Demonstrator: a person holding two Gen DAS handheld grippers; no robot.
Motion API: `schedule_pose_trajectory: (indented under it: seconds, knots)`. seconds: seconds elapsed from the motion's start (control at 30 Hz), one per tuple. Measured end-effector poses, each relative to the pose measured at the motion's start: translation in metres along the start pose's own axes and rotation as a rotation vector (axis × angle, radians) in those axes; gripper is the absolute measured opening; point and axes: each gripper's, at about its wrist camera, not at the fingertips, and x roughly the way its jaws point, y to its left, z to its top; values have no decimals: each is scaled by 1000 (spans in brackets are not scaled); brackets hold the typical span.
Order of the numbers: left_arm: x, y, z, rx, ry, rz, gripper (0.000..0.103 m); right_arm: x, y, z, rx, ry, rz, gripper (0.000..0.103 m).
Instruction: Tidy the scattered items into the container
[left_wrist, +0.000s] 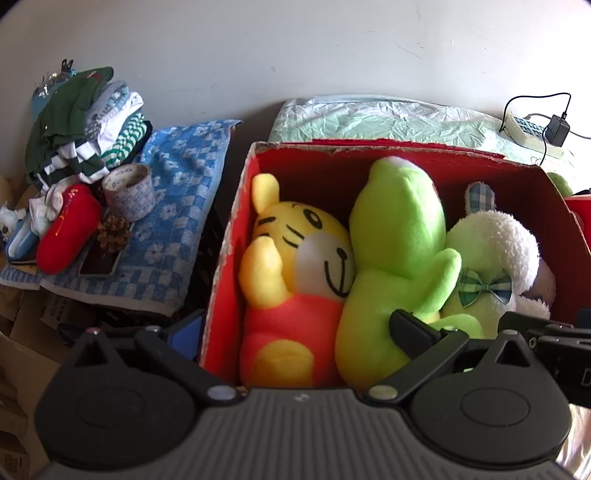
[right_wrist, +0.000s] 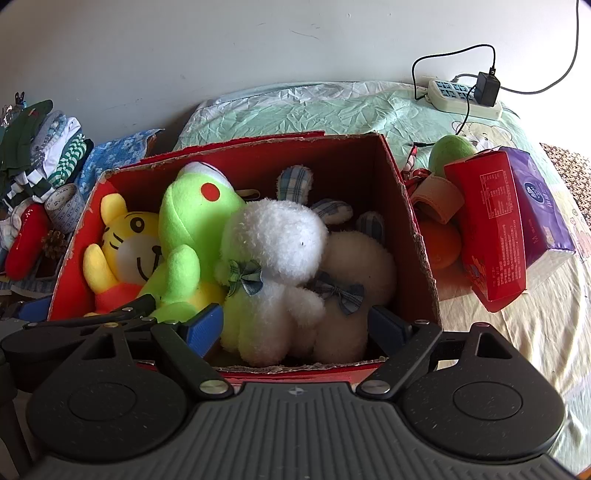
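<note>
red cardboard box sitting on bed, torn rim showing, little room left inside | green frog plush, white lamb plush, yellow tiger plush lying packed inside | left tool spreading wide over near rim, empty | right tool spreading wide, empty

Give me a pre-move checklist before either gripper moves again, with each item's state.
1. Left gripper open and holding nothing: ok.
2. Right gripper open and holding nothing: ok.
3. Four plush toys, tiger to cream sheep, inside the red box: ok.
4. All loose items boxed: not ok; green ball and orange ball lie outside.
5. Room left in box: cannot tell.
</note>
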Motion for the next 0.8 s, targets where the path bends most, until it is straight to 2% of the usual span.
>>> schedule_pose_trajectory:
  seconds: [0.8]
  knots:
    - [5,2,-2,-1,6,-31,102,3,0,-2,11,16,10,88]
